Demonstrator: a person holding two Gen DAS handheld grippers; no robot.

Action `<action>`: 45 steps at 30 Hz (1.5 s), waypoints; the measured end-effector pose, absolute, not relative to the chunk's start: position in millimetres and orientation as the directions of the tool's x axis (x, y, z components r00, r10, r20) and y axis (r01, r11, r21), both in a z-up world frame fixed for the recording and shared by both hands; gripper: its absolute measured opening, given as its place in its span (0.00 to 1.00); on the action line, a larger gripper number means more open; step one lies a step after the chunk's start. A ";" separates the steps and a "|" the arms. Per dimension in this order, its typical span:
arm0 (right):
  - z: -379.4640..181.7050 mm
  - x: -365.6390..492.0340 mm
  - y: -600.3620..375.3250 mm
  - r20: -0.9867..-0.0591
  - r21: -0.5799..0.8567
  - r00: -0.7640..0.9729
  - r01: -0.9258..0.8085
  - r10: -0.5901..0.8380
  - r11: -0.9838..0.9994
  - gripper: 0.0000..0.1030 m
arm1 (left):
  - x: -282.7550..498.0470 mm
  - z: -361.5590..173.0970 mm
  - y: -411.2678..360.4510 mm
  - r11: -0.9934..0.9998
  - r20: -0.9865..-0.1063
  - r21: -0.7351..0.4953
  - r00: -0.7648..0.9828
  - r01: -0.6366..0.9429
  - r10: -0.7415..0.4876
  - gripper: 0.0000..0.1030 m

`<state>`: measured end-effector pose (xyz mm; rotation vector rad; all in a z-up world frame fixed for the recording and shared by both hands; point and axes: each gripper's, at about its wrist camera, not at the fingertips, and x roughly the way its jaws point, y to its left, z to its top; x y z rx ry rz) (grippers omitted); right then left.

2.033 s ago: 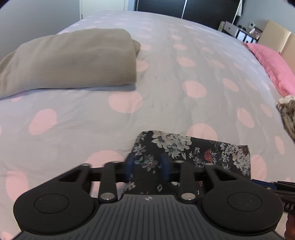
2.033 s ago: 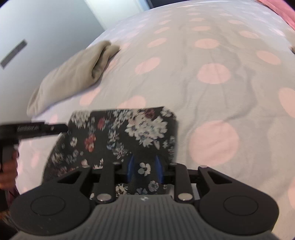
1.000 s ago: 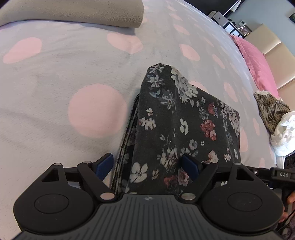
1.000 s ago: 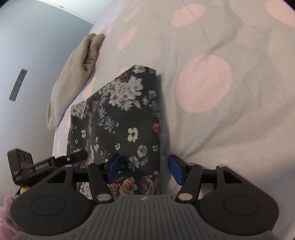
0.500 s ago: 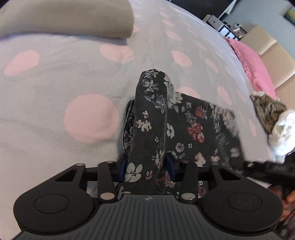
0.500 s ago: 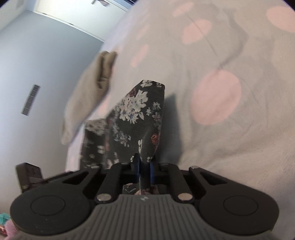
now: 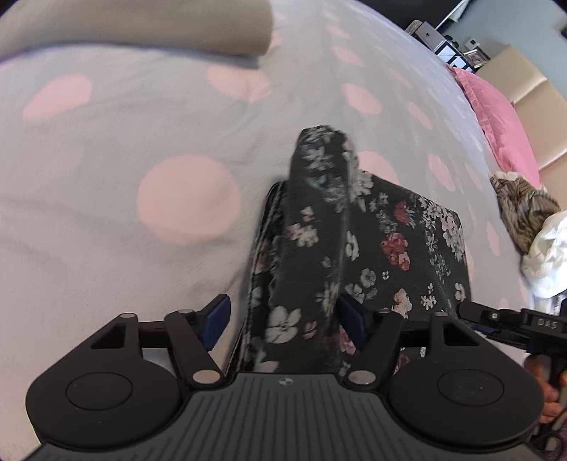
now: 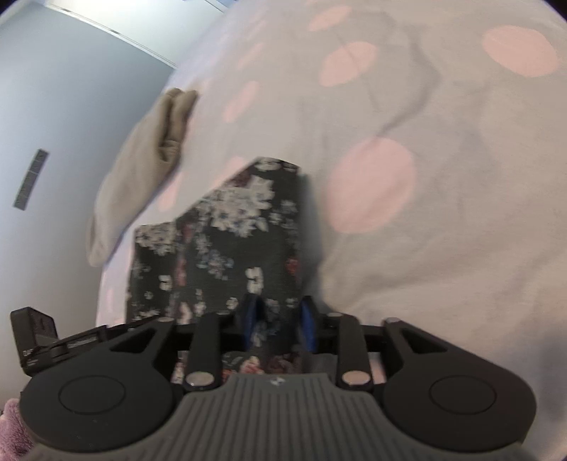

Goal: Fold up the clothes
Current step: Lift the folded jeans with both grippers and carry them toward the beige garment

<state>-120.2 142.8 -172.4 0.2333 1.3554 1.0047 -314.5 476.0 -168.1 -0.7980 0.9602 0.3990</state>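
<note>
A dark floral garment [image 7: 372, 248] lies folded on the polka-dot bed, with a raised fold running toward me. My left gripper [image 7: 283, 319] is open, its blue pads apart on either side of the garment's near left edge. In the right wrist view the same garment [image 8: 226, 234] shows, and my right gripper [image 8: 278, 319] has its blue pads partly apart around the near right edge, the fabric loose between them. The image is blurred.
A folded beige garment [image 7: 134, 25] lies at the far left of the bed; it also shows in the right wrist view [image 8: 141, 166]. A pink pillow [image 7: 496, 120] and a heap of unfolded clothes [image 7: 531, 220] lie at the right. The bed sheet [image 7: 141, 142] is grey with pink dots.
Half a second ago both grippers were shut on the floral garment, holding its edge up. Now the left has opened wide, the right has parted, and the fabric has dropped.
</note>
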 end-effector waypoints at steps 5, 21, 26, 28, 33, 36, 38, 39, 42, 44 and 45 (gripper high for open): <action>-189.8 -116.9 143.2 -0.688 0.707 -0.205 -0.402 0.696 0.581 0.38 | -314.8 -179.0 478.3 0.644 -0.837 -0.463 0.538 -0.609 -0.093 0.71; -193.7 -120.8 149.0 -0.641 0.745 -0.221 -0.409 0.735 0.527 0.25 | -303.3 -178.2 458.8 0.702 -0.795 -0.484 0.598 -0.523 -0.102 0.37; -179.4 -125.8 144.9 -0.622 0.751 -0.204 -0.429 0.756 0.502 0.13 | -309.7 -166.1 449.9 0.706 -0.781 -0.473 0.622 -0.527 -0.058 0.24; -171.0 -129.1 144.0 -0.613 0.751 -0.194 -0.444 0.766 0.489 0.13 | -313.3 -161.4 447.2 0.706 -0.774 -0.471 0.632 -0.529 -0.042 0.23; -139.6 -132.2 150.4 -0.571 0.770 -0.196 -0.464 0.797 0.438 0.13 | -325.4 -141.9 445.0 0.699 -0.750 -0.474 0.661 -0.535 -0.003 0.22; -115.2 -132.2 165.3 -0.552 0.769 -0.203 -0.498 0.809 0.400 0.12 | -333.5 -119.5 451.7 0.697 -0.731 -0.476 0.682 -0.536 0.026 0.22; -98.8 -132.1 181.0 -0.540 0.770 -0.214 -0.517 0.814 0.375 0.12 | -337.9 -102.2 458.4 0.700 -0.722 -0.468 0.690 -0.539 0.049 0.22; -90.0 -132.4 190.8 -0.536 0.767 -0.219 -0.530 0.816 0.362 0.12 | -340.0 -93.3 462.9 0.698 -0.721 -0.464 0.691 -0.546 0.061 0.22; -63.9 -133.8 224.4 -0.529 0.756 -0.230 -0.566 0.817 0.330 0.12 | -346.8 -68.4 472.9 0.695 -0.719 -0.442 0.687 -0.567 0.102 0.22; -48.0 -131.1 250.4 -0.526 0.753 -0.238 -0.576 0.816 0.317 0.12 | -347.8 -52.6 477.6 0.696 -0.723 -0.420 0.678 -0.582 0.131 0.22; -41.8 -128.5 263.2 -0.524 0.755 -0.243 -0.576 0.816 0.313 0.12 | -347.3 -44.0 480.0 0.697 -0.723 -0.409 0.675 -0.589 0.146 0.22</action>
